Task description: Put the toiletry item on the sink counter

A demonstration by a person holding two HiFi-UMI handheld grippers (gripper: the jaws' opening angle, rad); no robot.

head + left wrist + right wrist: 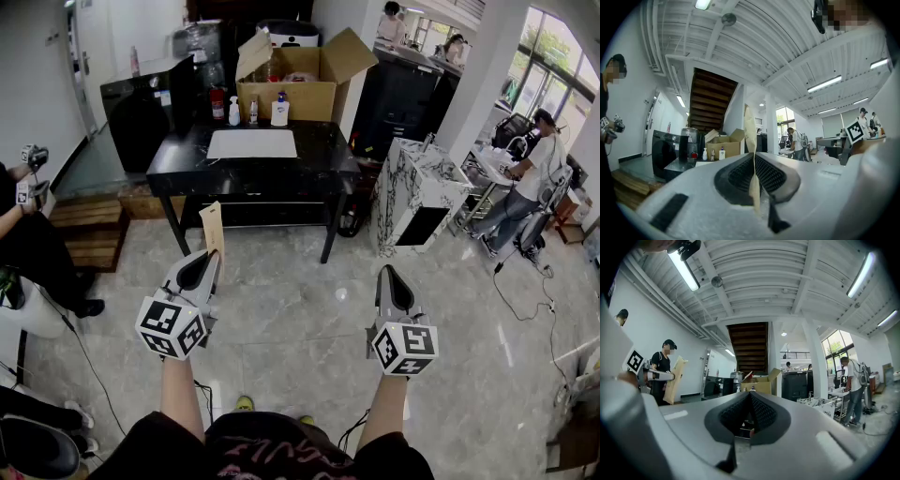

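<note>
My left gripper (pixel 210 258) is shut on a flat tan paper packet (pixel 214 231), which stands upright out of the closed jaws. In the left gripper view the packet (pixel 750 133) runs edge-on between the pads, with the gripper (pixel 753 160) clamped on its lower part. The black sink counter (pixel 187 155) with a white basin (pixel 251 143) stands ahead across the floor, well beyond both grippers. My right gripper (pixel 387 273) is shut with nothing in it (pixel 750 393). From the right gripper view the packet (pixel 674 379) shows at the left.
Three bottles (pixel 253 111) and an open cardboard box (pixel 300 86) sit at the counter's back edge. A marble-patterned cabinet (pixel 417 192) stands to the right, wooden steps (pixel 89 230) to the left. A seated person (pixel 28 244) is at the left, another person (pixel 525 183) at the right. Cables lie on the tiled floor.
</note>
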